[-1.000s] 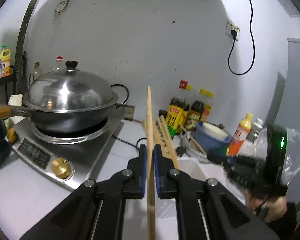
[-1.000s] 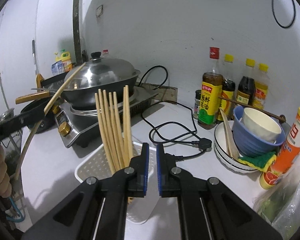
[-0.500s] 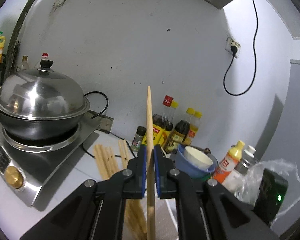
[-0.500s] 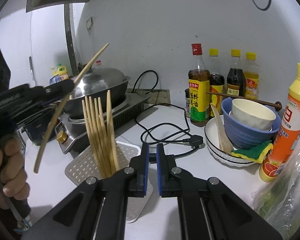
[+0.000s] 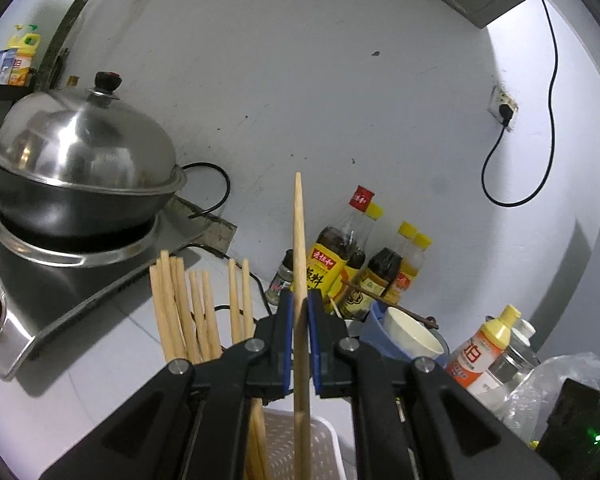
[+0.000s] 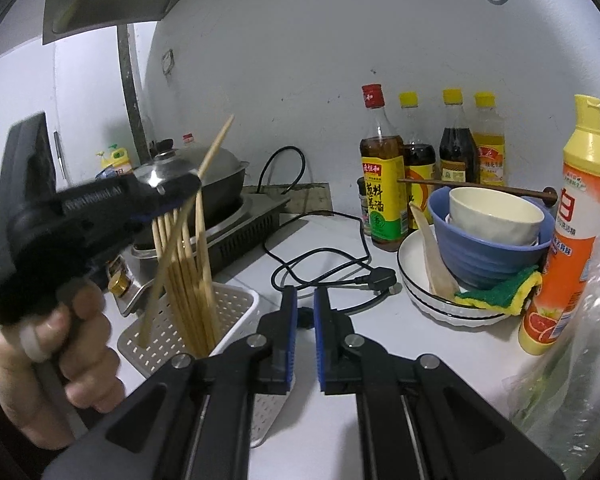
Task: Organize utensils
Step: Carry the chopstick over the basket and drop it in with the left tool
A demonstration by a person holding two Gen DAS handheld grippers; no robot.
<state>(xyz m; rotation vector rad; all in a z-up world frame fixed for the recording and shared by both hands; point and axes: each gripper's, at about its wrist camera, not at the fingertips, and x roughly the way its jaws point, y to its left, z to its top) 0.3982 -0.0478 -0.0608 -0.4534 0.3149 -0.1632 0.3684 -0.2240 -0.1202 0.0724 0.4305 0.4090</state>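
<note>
Wooden and pale, 1 chopstick is clamped upright between the blue pads of the left gripper, its lower end hanging over the white perforated basket where the other chopsticks already stand in a leaning bunch. The step in hand looks like putting this stick in with the rest. From the right wrist view its lower tip seems to sit at or just inside the basket's near left part, though whether it touches the floor of the basket cannot be told.

The next move likely calls for lowering the stick until its tip rests inside, tilting it toward the bunch, then letting the pads part so it falls against the others rather than over the rim.

The right gripper has its pads nearly together with nothing between them, and hovers just right of the basket.

Room is tight on the left: the stove with the lidded wok stands just beside the basket. A black cord and plug lie on the counter just behind the right gripper, and stacked bowls with sauce bottles crowd the far right. Open counter lies in front of the basket, near the right gripper.
</note>
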